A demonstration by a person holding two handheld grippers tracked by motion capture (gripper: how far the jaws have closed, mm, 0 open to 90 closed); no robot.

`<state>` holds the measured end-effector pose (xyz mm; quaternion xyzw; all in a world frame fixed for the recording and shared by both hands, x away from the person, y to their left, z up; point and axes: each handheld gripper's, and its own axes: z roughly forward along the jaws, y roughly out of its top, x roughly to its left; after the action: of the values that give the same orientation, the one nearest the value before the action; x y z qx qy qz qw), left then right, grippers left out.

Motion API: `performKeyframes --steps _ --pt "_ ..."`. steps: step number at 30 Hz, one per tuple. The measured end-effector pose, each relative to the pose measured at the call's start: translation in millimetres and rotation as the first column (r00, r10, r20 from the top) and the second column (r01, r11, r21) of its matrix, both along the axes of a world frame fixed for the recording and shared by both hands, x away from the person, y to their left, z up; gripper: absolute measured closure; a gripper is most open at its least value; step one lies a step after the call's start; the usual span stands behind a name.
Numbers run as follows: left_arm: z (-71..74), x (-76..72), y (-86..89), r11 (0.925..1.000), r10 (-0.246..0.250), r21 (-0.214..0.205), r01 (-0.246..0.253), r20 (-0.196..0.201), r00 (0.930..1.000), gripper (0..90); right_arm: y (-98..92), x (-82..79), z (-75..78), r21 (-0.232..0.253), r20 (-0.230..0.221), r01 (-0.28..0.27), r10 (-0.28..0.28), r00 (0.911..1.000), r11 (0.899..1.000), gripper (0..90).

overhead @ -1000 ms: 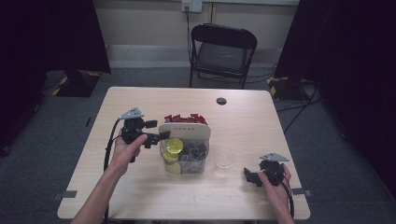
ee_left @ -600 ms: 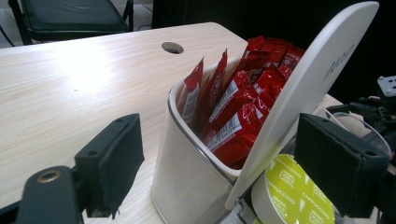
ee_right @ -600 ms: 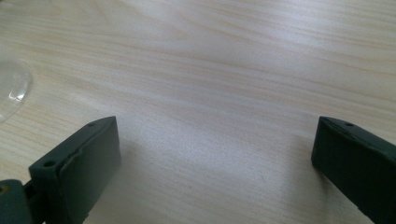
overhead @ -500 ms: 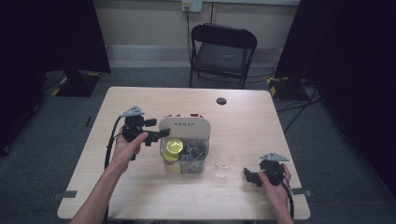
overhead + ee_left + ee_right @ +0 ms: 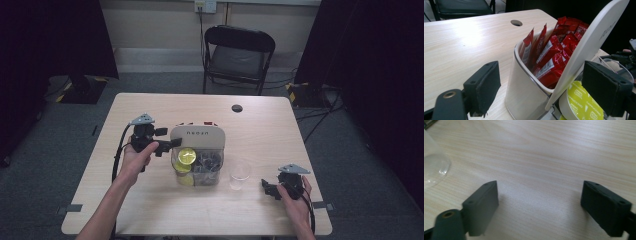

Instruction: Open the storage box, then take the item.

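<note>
A clear organiser box [image 5: 197, 172] stands mid-table, its white hinged lid [image 5: 197, 135] tilted partway down over red sachets [image 5: 551, 52] in the rear compartment. Yellow-green capsules [image 5: 186, 156] fill the front. My left gripper [image 5: 169, 138] is open at the box's left side. In the left gripper view the lid [image 5: 589, 47] and the sachet compartment lie between its wide jaws [image 5: 541, 87]; I cannot tell whether a pad touches the lid. My right gripper [image 5: 267, 187] rests low near the front right edge. Its jaws [image 5: 540, 207] are open and have just been closing, with bare table between them.
A clear plastic cup [image 5: 240, 172] stands between the box and my right gripper, at the left edge of the right gripper view [image 5: 434, 167]. A dark cable hole [image 5: 237, 108] marks the wooden table [image 5: 150, 210] at the back. A black folding chair [image 5: 237, 55] stands beyond it.
The white lid has swung down from upright and now hides most of the red sachets in the high view. Both hands have stayed where they were.
</note>
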<state>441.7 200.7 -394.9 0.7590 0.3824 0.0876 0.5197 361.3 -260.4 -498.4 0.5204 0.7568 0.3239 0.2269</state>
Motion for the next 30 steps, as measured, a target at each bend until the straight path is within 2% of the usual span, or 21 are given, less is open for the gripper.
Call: performKeyframes --steps 4,13,18,20,25,30 --pt "-1.3 1.2 -0.5 0.9999 -0.011 0.004 0.012 -0.002 0.9999 15.0 -0.1 0.2 2.9 0.006 -0.018 -0.003 0.003 0.9998 1.0 14.1" --pt "-1.0 0.6 -0.7 1.0 -0.008 0.003 0.008 -0.001 1.0 15.1 5.3 -5.1 21.7 0.031 0.018 -0.07 0.069 0.9974 0.997 14.3" --pt "-2.8 0.4 -0.8 1.0 -0.007 -0.006 0.007 -0.008 0.9999 15.1 4.9 -6.2 33.5 0.042 0.039 -0.072 0.071 0.9968 0.997 14.7" --pt "-3.3 0.3 -1.5 0.9999 -0.008 0.009 0.008 -0.003 1.0 15.0 5.2 -6.6 39.3 0.052 0.049 -0.08 0.078 0.9957 0.995 15.0" --pt "-3.3 0.6 -1.4 0.9999 -0.009 0.009 0.009 -0.006 0.9999 14.4 11.0 -8.9 52.2 0.069 0.082 -0.124 0.118 0.9896 0.99 16.1" --pt "-3.7 2.0 -0.7 0.9999 -0.01 0.009 0.01 -0.01 0.9999 13.0 19.6 -12.8 65.0 0.122 0.134 -0.184 0.168 0.9767 0.975 20.9"
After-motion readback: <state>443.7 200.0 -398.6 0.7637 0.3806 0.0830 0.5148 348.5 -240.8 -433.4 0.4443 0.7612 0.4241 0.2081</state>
